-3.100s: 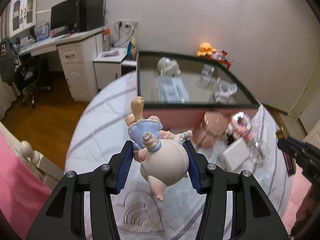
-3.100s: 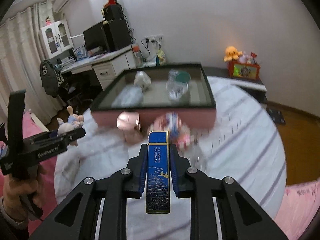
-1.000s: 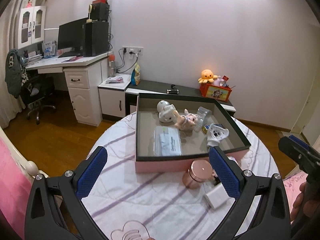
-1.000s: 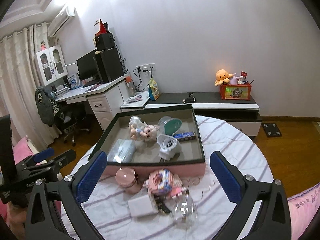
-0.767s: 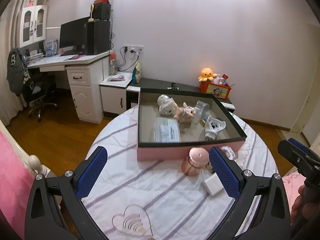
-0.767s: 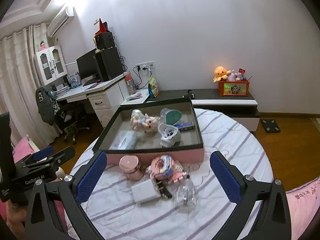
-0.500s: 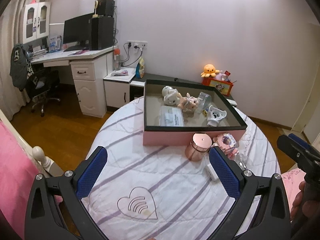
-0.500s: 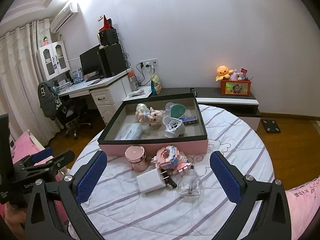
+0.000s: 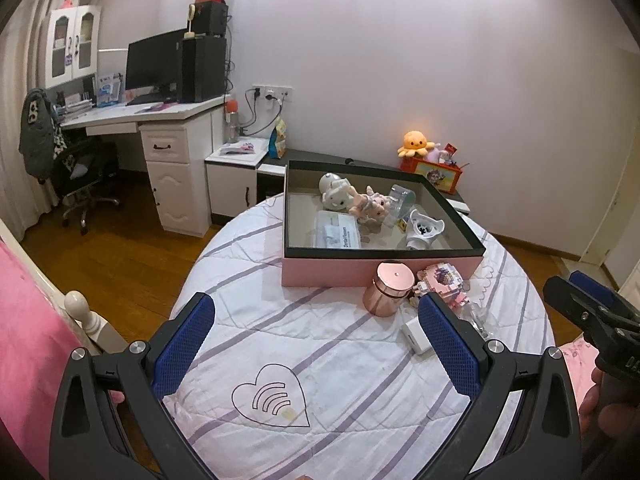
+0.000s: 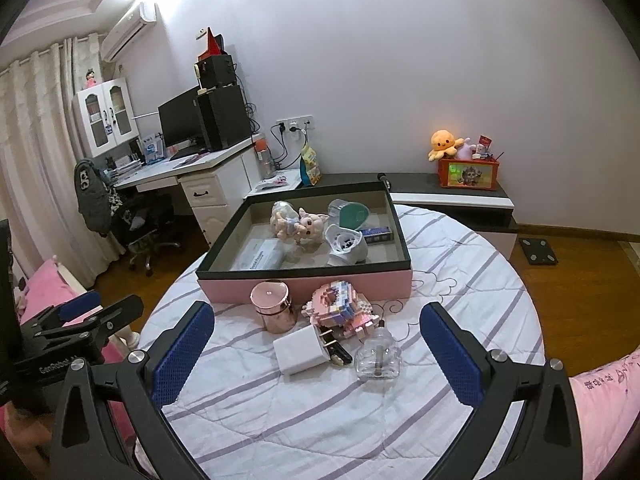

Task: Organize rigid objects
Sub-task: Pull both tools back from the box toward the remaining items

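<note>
Striped quilted table (image 10: 480,280) — pink box (image 10: 304,280), charger (image 10: 298,350)

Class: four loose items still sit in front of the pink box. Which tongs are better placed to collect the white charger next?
Probably the right tongs: open, with the white charger centred between them; it sits at the left tongs' right fingertip.

Near striped cloth (image 10: 320,420) lies bare; charger (image 10: 298,349), bottle (image 10: 377,357) crowd the box (image 10: 312,282) front.

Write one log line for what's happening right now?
left hand-held gripper: open, empty | right hand-held gripper: open, empty | outside box: pink jar, charger, brick toy, glass bottle
</note>
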{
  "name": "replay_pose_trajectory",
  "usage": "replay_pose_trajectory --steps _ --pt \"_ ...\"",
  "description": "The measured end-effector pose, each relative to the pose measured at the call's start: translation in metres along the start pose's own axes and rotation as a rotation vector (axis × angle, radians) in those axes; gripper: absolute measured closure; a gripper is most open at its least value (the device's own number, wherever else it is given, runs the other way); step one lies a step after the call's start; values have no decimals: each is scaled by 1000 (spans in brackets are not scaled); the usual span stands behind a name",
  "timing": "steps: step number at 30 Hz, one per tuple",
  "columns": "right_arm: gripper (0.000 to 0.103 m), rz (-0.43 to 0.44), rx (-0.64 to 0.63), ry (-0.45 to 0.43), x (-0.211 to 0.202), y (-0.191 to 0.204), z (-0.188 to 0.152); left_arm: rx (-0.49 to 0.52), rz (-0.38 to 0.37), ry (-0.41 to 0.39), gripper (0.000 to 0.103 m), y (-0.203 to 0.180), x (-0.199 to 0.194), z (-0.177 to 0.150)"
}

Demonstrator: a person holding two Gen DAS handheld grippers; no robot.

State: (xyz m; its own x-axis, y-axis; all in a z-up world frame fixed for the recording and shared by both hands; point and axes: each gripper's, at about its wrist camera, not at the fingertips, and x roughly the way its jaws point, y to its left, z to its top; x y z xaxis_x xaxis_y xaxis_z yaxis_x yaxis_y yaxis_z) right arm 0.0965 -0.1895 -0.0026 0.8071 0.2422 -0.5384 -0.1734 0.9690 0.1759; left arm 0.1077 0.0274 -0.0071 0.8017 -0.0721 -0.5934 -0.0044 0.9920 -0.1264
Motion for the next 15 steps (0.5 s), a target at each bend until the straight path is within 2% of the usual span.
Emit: replay_pose_trajectory --steps 15 --pt "0 -48 23 62 12 -18 -15 13 -8 47 0 -10 17 -8"
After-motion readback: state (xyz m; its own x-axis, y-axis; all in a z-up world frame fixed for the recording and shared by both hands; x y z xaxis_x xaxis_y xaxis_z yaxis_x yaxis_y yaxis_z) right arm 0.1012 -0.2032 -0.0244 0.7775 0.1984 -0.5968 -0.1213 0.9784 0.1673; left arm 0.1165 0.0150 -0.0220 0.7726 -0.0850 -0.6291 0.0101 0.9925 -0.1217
